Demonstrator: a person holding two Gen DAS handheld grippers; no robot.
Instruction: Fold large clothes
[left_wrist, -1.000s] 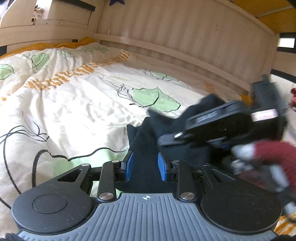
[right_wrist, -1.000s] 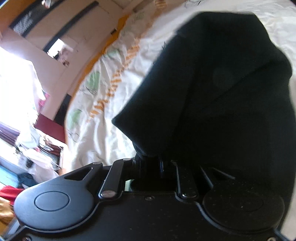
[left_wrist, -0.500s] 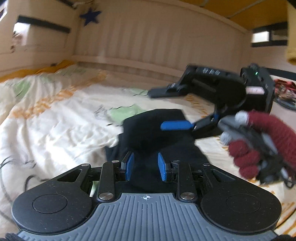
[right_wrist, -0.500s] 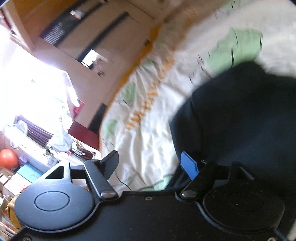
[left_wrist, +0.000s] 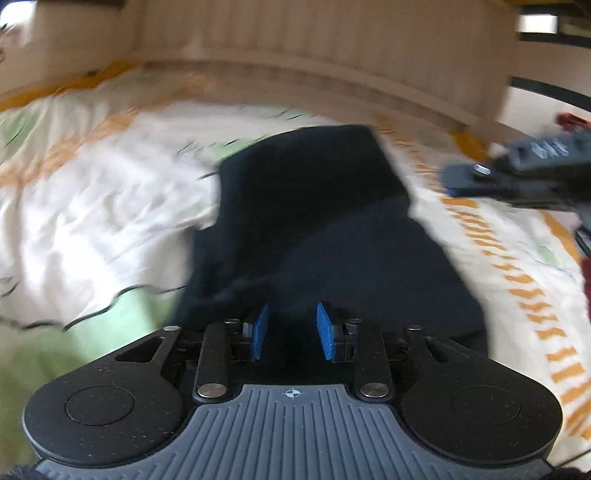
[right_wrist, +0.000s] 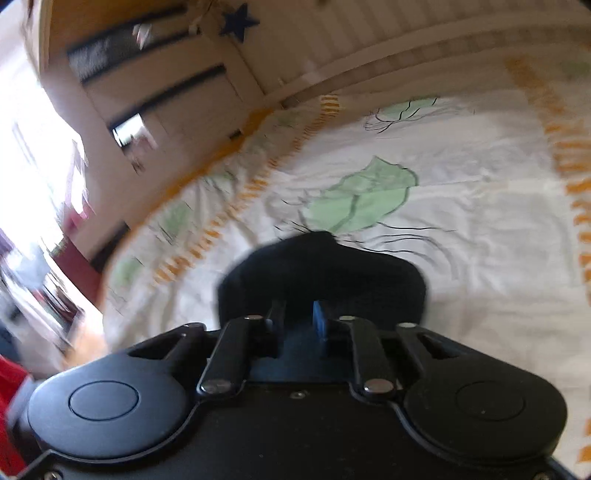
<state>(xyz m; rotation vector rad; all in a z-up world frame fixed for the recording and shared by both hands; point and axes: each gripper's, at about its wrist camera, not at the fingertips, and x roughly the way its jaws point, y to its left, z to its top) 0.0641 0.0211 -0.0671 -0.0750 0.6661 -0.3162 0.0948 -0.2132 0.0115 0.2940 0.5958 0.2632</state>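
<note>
A dark garment (left_wrist: 314, 221) lies folded on the leaf-print bed cover (left_wrist: 92, 203), its long side running away from me. My left gripper (left_wrist: 291, 328) is at the garment's near edge, jaws closing, with dark cloth between the blue pads (left_wrist: 260, 330). My right gripper (left_wrist: 448, 182) hovers to the right of the garment, with a strip of sheet between them. In the right wrist view the garment (right_wrist: 321, 273) bulges just beyond the right gripper (right_wrist: 299, 317). Its jaws are closing to a narrow gap, and I see no cloth pinched between them.
A pale panelled wall (left_wrist: 295, 55) borders the bed on the far side, with a blue star (right_wrist: 238, 20) on it. Beyond the bed's edge there is a bright, cluttered room (right_wrist: 37, 277). A red sleeve (right_wrist: 9, 406) shows at the frame's edge. Open cover (right_wrist: 461, 221) surrounds the garment.
The right gripper opened, let go of the garment and drew away to the right while narrowing again. The garment now lies flatter on the bed. The left view has swung and dipped toward it.
</note>
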